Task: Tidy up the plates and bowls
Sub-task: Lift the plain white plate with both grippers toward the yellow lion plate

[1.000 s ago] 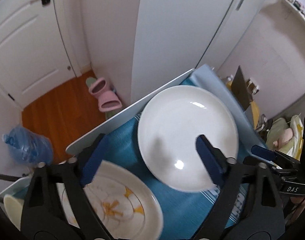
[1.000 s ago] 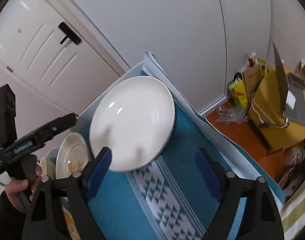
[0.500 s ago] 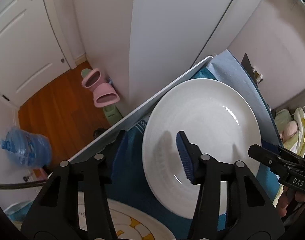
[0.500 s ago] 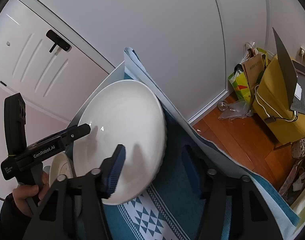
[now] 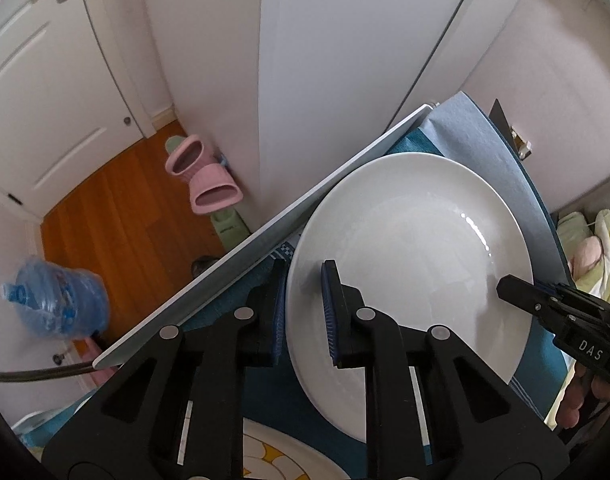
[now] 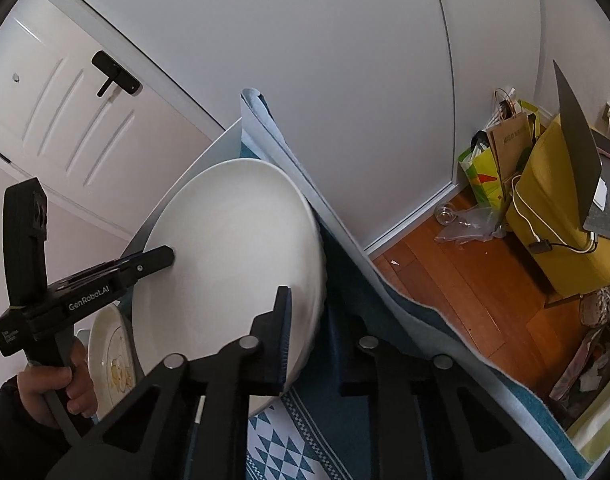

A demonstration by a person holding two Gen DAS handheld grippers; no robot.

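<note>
step: lift plain white plate (image 5: 417, 248) | left hand-held gripper (image 5: 303, 312) and right hand-held gripper (image 6: 309, 336) both clenched on opposite rims | next: raise level, carry toward patterned plate (image 6: 113, 364) beside it

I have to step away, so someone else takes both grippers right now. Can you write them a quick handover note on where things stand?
Left gripper: its jaws have just closed onto the near-left rim of the plain white plate, one finger inside, one outside.
Right gripper: its jaws have also just closed, on the opposite rim of the same plate.
The plate sits on the blue patterned cloth, near the table's far edge.
A plate with a yellow print lies just beside it on the cloth.
Done: two-handed grip made. Left: lift the white plate, probably stack it with the printed one. No bowls in clear view.
</note>
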